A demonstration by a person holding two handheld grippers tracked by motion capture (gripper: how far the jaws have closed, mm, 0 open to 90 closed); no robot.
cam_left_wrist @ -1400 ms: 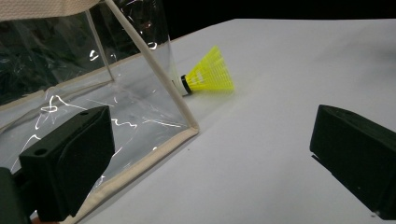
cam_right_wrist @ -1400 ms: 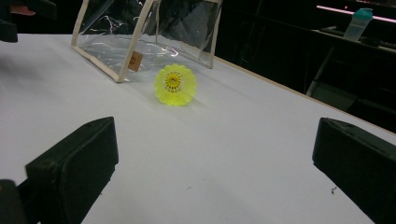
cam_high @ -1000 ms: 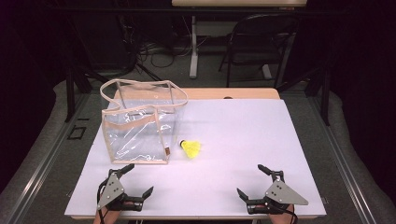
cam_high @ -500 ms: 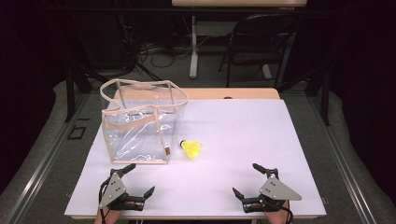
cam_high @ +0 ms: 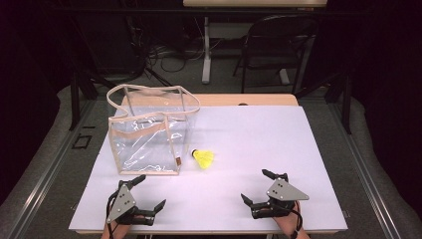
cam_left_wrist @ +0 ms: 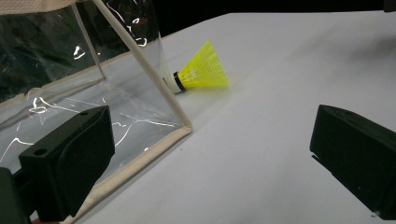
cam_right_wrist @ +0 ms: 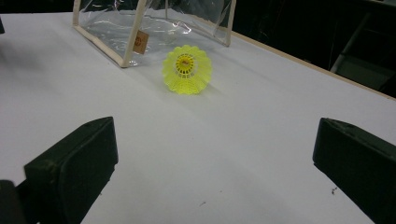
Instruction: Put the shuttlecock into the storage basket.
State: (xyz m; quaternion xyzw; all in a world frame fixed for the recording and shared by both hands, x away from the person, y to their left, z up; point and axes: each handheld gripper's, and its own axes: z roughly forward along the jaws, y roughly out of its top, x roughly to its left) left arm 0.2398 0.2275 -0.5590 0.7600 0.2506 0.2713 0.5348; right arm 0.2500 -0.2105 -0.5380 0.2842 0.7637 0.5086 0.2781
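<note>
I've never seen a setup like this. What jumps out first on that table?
The bright yellow shuttlecock catches the eye first: it lies on its side on the white table, just right of a clear plastic bag with beige trim that stands open at the left. Near the front edge, the left hand-held gripper and the right hand-held gripper sit with jaws wide open, holding nothing.

on the desk (cam_high: 278, 144) the bag (cam_high: 149, 132) stands upright at the left, toward the middle of its depth. the shuttlecock (cam_high: 203, 158) lies on its side just beside the bag's near right corner, its cork end toward the bag. my left tongs (cam_high: 144, 193) sit at the near edge, just before the bag; my right tongs (cam_high: 258, 186) sit at the near edge too, right of the shuttlecock and well apart from it. a chair (cam_high: 278, 45) stands behind the desk.
</note>
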